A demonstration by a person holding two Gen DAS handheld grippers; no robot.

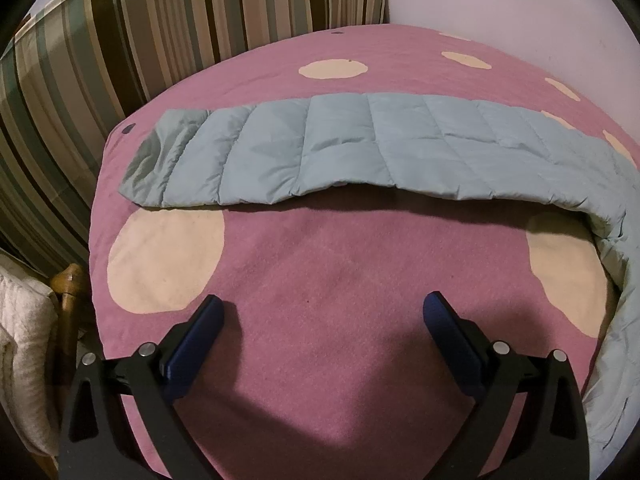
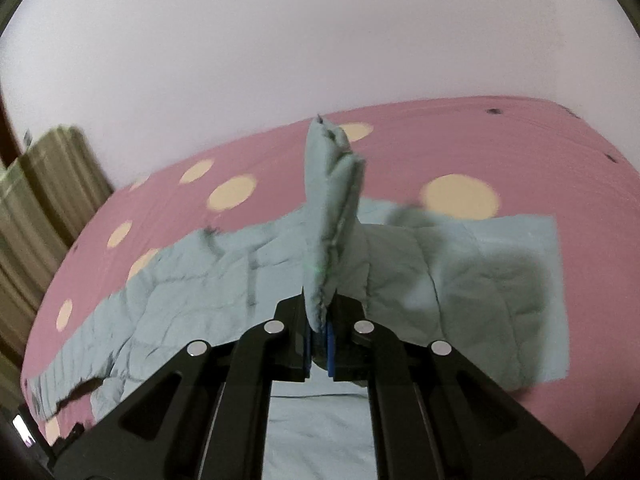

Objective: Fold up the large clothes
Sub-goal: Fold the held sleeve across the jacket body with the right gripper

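The big puffy blue garment (image 1: 320, 152) lies across the pink spotted blanket (image 1: 340, 280) on the bed; in the left wrist view one long part of it lies flat, and its right end curls round toward the camera; the right tongs (image 2: 319, 340) are squeezed tight on a bunched-up edge of the garment (image 2: 332, 208), which sticks up past the tips; the left tongs (image 1: 324, 308) are wide open with nothing in them, and they hang over bare blanket, near the garment but not touching it.

I think the step now is carrying the pinched edge over to make a fold; to do it well, keep the squeeze firm so the slippery cloth does not slide out; lift the edge high enough that it does not drag and wrinkle the part below; lay it down so the edges line up; the open left tongs could press the flat part down, or take another corner, so the whole thing does not slide.

There are no boxes, baskets or bins to see, so nothing is inside anything; a striped cushion (image 1: 120, 40) stands at the back by the wall.
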